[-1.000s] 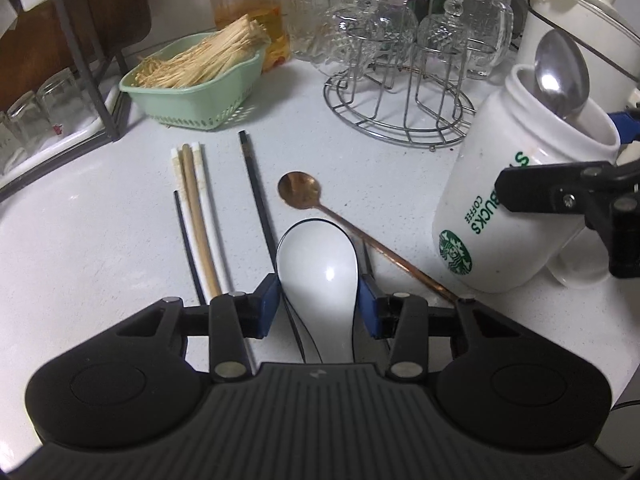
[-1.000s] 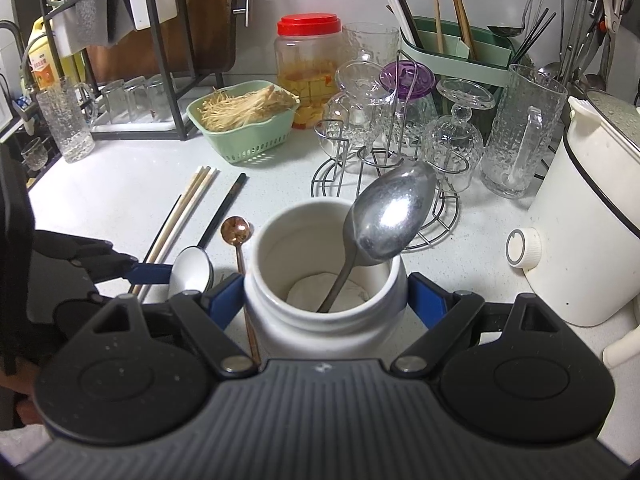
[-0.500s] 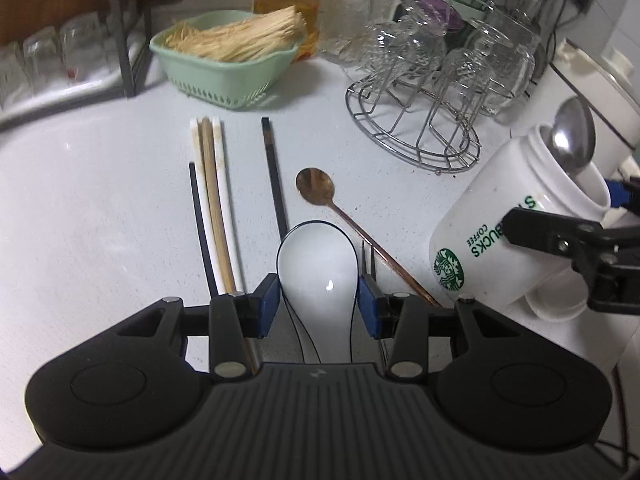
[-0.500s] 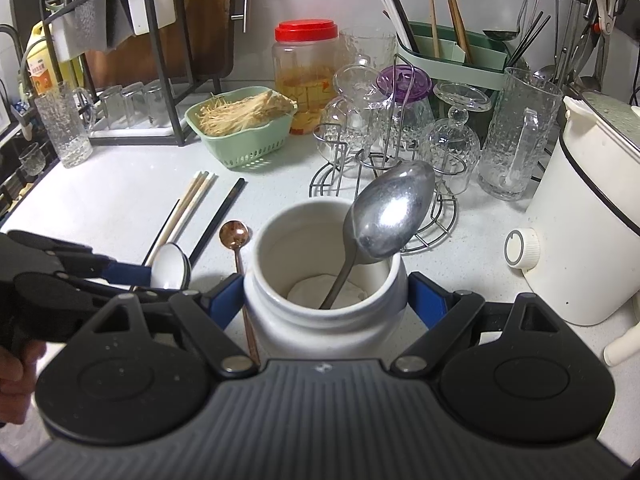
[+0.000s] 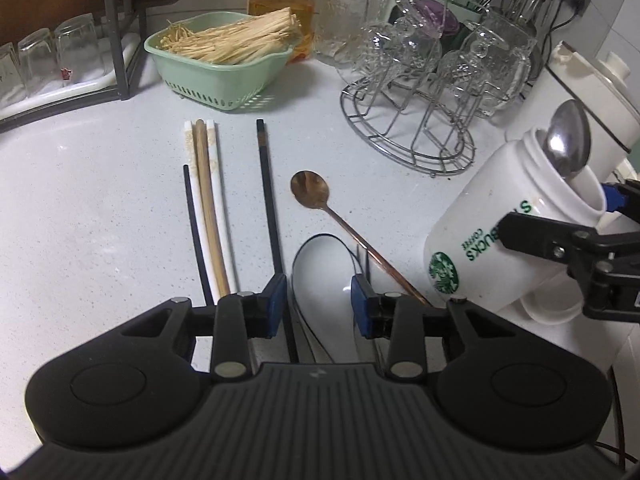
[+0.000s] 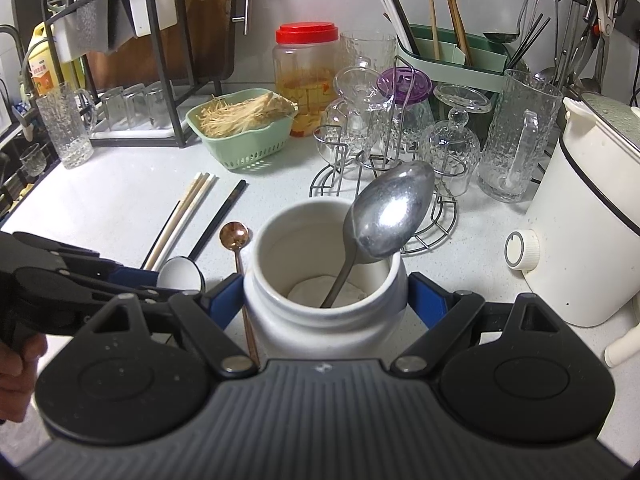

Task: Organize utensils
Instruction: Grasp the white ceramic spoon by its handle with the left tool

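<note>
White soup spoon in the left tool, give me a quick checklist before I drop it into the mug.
1. Left tool gripping the white soup spoon: ok, the pads sit against both of its sides.
2. Right tool holding the mug: ok, clamped on both sides.
3. Mug mouth faces the spoon: ok, the mug is tilted in the left view.
4. Room inside the mug: ok, only the metal spoon stands in it, leaning on the rim.
5. Spoon lifted off the counter: cannot tell.
6. Copper spoon and chopsticks clear of the grip: ok, they lie on the counter.
</note>
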